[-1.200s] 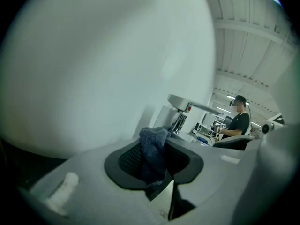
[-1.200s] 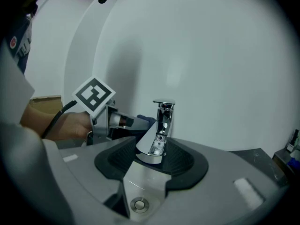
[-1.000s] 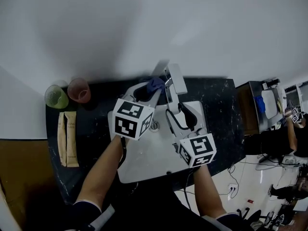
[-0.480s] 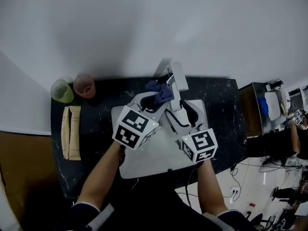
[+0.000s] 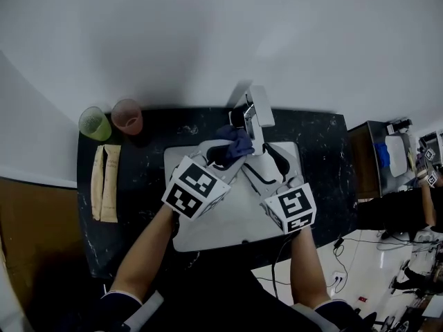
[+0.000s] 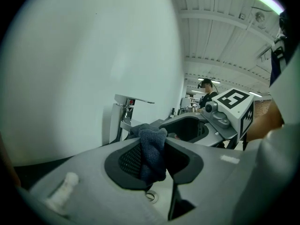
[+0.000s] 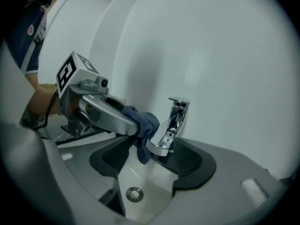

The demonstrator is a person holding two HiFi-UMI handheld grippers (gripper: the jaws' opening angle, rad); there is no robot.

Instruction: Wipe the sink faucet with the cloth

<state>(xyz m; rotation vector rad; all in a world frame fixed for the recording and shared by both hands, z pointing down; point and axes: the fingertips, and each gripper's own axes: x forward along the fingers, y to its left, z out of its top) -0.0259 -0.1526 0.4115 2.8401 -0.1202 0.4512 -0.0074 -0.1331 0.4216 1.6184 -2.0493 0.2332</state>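
Observation:
A chrome faucet [image 5: 255, 118] stands at the back of the white sink [image 5: 214, 232]. My left gripper [image 5: 227, 151] is shut on a dark blue cloth [image 5: 237, 142], and the cloth rests against the left side of the spout. In the right gripper view the cloth [image 7: 144, 125] hangs from the left gripper [image 7: 105, 114] onto the spout of the faucet [image 7: 172, 125]. In the left gripper view the cloth [image 6: 152, 153] fills the gap between the jaws. My right gripper [image 5: 266, 159] sits just right of the spout; its jaws are opening wide and hold nothing.
A green cup [image 5: 95, 123] and a pink cup [image 5: 127, 116] stand at the back left of the black countertop [image 5: 138, 185]. Two beige packets [image 5: 106, 182] lie below them. The sink drain [image 7: 135, 193] shows under the right jaws. A cluttered room lies to the right.
My left gripper carried the cloth rightward from beside the faucet body onto the spout. The right gripper stayed in place, rolled a little and spread its jaws wider.

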